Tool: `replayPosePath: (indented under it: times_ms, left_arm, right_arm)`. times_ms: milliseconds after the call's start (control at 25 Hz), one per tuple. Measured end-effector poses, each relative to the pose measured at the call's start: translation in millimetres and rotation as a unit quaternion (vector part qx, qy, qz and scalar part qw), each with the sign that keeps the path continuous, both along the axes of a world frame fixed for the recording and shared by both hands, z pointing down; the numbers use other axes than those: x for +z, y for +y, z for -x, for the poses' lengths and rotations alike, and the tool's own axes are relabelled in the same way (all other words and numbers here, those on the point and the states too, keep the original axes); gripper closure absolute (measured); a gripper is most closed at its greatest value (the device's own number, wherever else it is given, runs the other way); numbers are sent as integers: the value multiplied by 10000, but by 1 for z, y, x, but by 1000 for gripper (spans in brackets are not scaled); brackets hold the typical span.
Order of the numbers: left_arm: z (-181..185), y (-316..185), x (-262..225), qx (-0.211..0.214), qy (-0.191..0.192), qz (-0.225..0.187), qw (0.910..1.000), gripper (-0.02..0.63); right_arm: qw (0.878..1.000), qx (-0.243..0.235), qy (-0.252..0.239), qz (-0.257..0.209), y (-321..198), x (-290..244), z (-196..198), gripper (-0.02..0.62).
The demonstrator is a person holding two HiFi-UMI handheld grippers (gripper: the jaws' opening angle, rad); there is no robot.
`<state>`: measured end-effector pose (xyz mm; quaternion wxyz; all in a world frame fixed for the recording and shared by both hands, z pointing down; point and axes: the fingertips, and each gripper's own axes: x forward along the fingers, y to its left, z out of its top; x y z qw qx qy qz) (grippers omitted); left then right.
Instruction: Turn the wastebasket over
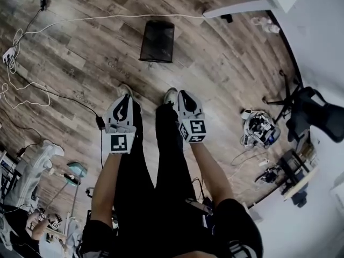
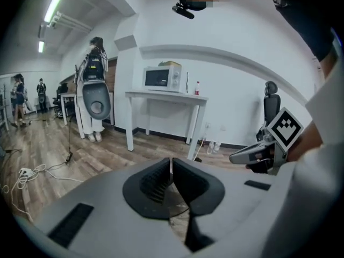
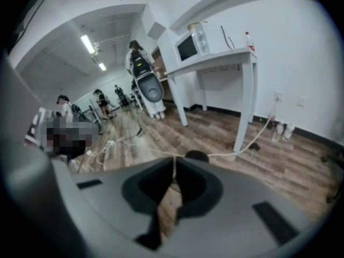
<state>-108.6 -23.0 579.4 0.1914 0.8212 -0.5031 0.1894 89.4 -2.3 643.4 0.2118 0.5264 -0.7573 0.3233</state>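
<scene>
Wood-plank floor (image 1: 215, 69): black wastebasket (image 1: 157, 41) standing, white cable (image 1: 107, 18) just beyond.

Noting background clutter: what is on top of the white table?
A microwave and a small bottle stand on the table; a tan object lies on the microwave. Anything behind it is hidden.

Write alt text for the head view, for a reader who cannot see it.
A black wastebasket stands untouched on the wood floor, ahead of a standing person seen from above, who holds the left gripper and right gripper, both shut and empty, over their legs.
</scene>
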Motion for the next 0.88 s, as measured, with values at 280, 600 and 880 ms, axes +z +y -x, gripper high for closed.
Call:
replayPosePath:
  times_ms: [280,600,880]
  left_arm:
    - [0,-19,107,353,-194,228,9989,475]
    - [-3,-12,237,463,-399,1034,9928,449]
    - [-3,-8,312,581,-607,1208,9891,400]
  right_arm:
    - [9993,19,16,379,-2,94,5,557]
    - [9971,-44,147,739,-13,189,-10,468]
    - [9941,-283,403,971,-10,268,-26,454]
